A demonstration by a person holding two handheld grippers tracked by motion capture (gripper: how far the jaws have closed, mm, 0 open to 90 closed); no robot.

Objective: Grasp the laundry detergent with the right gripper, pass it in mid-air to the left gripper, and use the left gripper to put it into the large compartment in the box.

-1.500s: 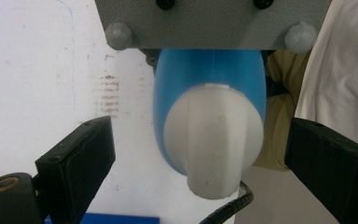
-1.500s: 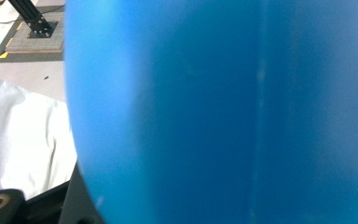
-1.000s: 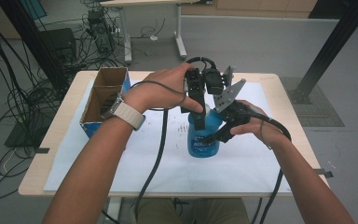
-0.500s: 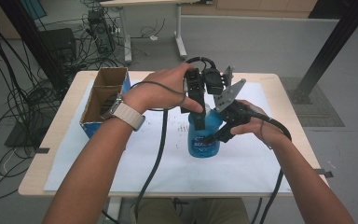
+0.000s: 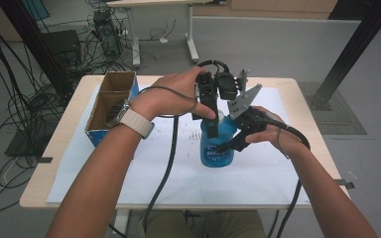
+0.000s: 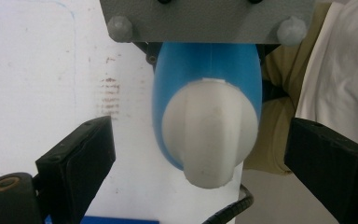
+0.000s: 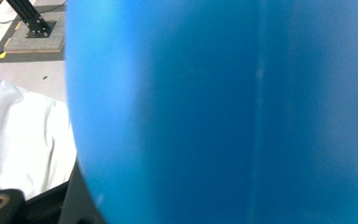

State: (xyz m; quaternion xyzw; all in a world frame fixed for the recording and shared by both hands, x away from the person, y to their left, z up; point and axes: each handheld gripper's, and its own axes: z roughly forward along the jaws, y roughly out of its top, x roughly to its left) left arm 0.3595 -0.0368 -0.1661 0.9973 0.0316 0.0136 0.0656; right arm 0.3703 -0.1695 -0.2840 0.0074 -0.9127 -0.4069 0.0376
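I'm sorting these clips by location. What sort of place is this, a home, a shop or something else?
Most likely a lab or workshop set up for recording. Bundles of cables trail over a bare grey floor, a black metal frame post stands by the table, and another desk's legs show behind.

In the right gripper view the blue bottle (image 7: 223, 112) sits so close that it is a blur, cut off at three edges, hiding the fingers beyond their bases. In the left gripper view a grey plate covers the bottle's lower body, and both fingers (image 6: 79, 163) run off the bottom edge
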